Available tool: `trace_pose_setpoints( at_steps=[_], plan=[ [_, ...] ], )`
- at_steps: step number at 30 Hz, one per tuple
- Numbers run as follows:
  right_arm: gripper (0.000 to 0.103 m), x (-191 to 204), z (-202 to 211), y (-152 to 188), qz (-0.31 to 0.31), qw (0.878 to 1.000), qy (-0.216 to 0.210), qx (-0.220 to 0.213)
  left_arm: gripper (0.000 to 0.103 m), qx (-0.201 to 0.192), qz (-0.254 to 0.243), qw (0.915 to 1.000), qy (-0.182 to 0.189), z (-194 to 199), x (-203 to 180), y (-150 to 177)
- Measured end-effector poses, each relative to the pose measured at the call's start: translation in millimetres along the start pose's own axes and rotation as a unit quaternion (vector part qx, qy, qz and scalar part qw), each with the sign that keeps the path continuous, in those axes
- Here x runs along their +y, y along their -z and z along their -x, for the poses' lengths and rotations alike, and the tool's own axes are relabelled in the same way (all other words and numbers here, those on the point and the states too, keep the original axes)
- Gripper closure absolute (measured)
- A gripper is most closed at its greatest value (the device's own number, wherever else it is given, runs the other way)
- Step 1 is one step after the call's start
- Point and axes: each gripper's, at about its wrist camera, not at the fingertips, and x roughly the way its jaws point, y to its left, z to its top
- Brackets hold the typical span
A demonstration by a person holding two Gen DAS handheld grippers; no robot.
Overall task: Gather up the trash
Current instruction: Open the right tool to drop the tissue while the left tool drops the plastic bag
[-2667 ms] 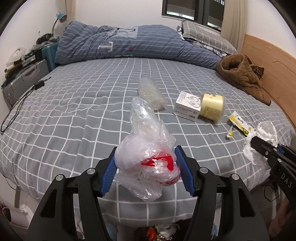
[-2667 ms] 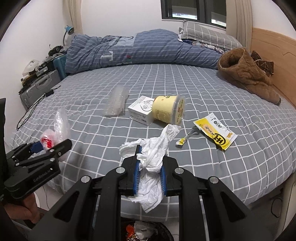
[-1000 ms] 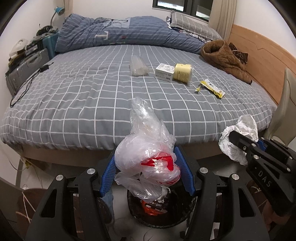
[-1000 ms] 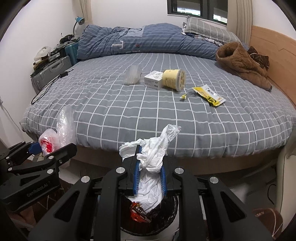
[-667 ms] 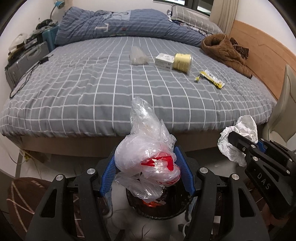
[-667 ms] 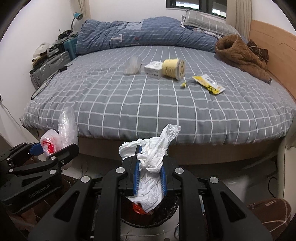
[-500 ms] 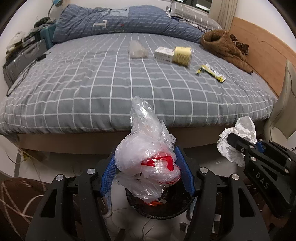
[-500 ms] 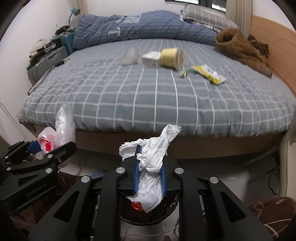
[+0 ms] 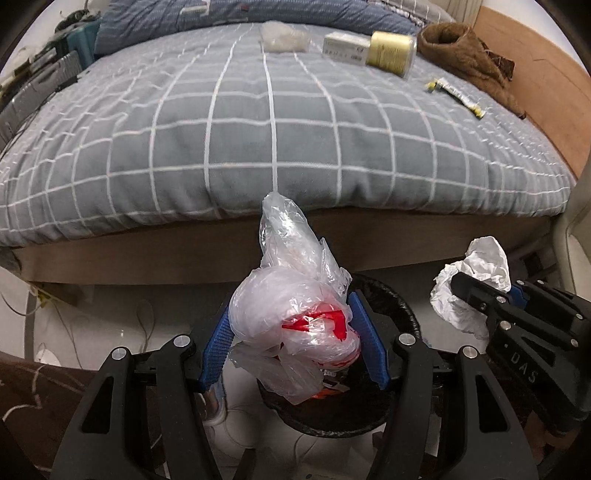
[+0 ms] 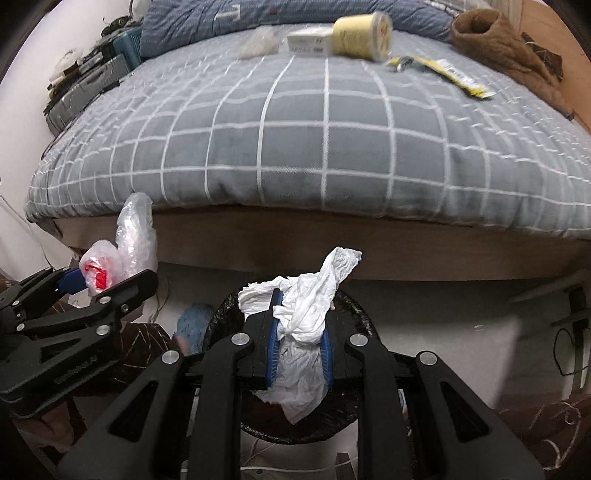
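Nearest the left wrist camera, the left gripper has its fingers clamped on a balled clear plastic bag with red print, spread wide around its bulk. The bag hangs right over the black trash bin on the floor, at 6 o'clock in that view. At 3 o'clock there, the right gripper pinches a crumpled white tissue, fingers nearly together; its own view shows the tissue over the same bin's rim.

Both loads crowd one small opening, so the likely trouble is a miss: the bag is light and springy and could drift or cling to a pad on release, landing on the floor beside the bin. The tissue's loose tail could snag on the rim.

Farther off, at 12 o'clock, the bed carries uncollected trash: a clear wrapper, a white box, a yellow tub and a yellow sachet
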Motion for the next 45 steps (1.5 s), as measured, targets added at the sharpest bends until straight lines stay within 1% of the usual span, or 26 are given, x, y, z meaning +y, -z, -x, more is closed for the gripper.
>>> trace_pose_setpoints(
  at_steps=[7,9,11,12,14,15,17,19,20,22,24,28,31,38,40,43,45],
  plan=[
    [0.084,7.1,-35.8,3.2,0.013,0.999,-0.003,0.037,0.043,0.023,0.005,0.9997,-0.006,-22.3,11.7,6.0],
    [0.079,9.2,-41.7,3.5,0.017,0.999,-0.005,0.042,0.044,0.030,0.010,0.9995,-0.009,-26.9,17.0,8.4],
    [0.068,13.2,-46.4,4.3,0.024,0.999,-0.006,0.046,0.044,0.034,0.012,0.9993,-0.011,-30.0,19.4,10.2],
    [0.065,14.6,-47.8,3.9,0.026,0.999,-0.005,0.046,0.043,0.037,0.013,0.9992,-0.011,-31.2,21.0,11.4],
    [0.055,17.2,-49.3,4.5,0.031,0.999,-0.002,0.045,0.043,0.038,0.014,0.9991,-0.012,-33.4,21.7,10.9],
    [0.052,17.9,-49.4,4.8,0.032,0.999,-0.001,0.044,0.043,0.040,0.016,0.9990,-0.012,-33.9,22.9,11.4],
    [0.041,19.0,-47.5,4.6,0.034,0.999,0.002,0.040,0.043,0.041,0.018,0.9989,-0.011,-34.6,23.7,11.7],
    [0.032,18.5,-43.4,3.1,0.031,0.999,0.009,0.033,0.043,0.040,0.017,0.9990,-0.011,-35.0,24.1,11.9],
    [0.030,15.5,-40.3,-1.0,0.029,0.999,0.009,0.028,0.043,0.040,0.015,0.9990,-0.010,-35.2,23.5,11.9],
    [0.022,10.7,-34.7,-1.3,0.024,0.999,0.011,0.021,0.043,0.043,0.013,0.9990,-0.007,-35.2,18.3,12.6],
    [0.019,4.1,-28.1,-0.7,0.020,1.000,0.017,0.010,0.044,0.044,0.011,0.9990,-0.004,-36.4,13.0,10.8],
    [0.008,-11.4,-11.8,-1.7,0.012,0.999,0.031,-0.015,0.044,0.041,0.002,0.9992,-0.005,-33.9,5.4,10.3],
    [0.008,-28.0,-4.2,-0.2,-0.005,0.999,0.041,-0.024,0.044,0.041,-0.009,0.9991,-0.001,-34.4,-6.9,9.5],
    [0.008,-61.7,8.1,6.8,-0.037,0.996,0.070,-0.027,0.044,0.047,-0.029,0.9984,0.005,-38.0,-29.7,11.3],
    [0.008,-69.9,9.7,8.7,-0.042,0.996,0.072,-0.030,0.044,0.051,-0.033,0.9981,0.008,-41.1,-33.5,11.2],
    [0.008,-74.5,15.2,10.0,-0.046,0.996,0.075,-0.033,0.043,0.052,-0.041,0.9977,0.009,-43.8,-41.5,11.3],
    [0.008,-74.6,15.7,9.6,-0.047,0.995,0.077,-0.034,0.041,0.049,-0.046,0.9977,0.009,-45.6,-46.6,11.0]
  ],
)
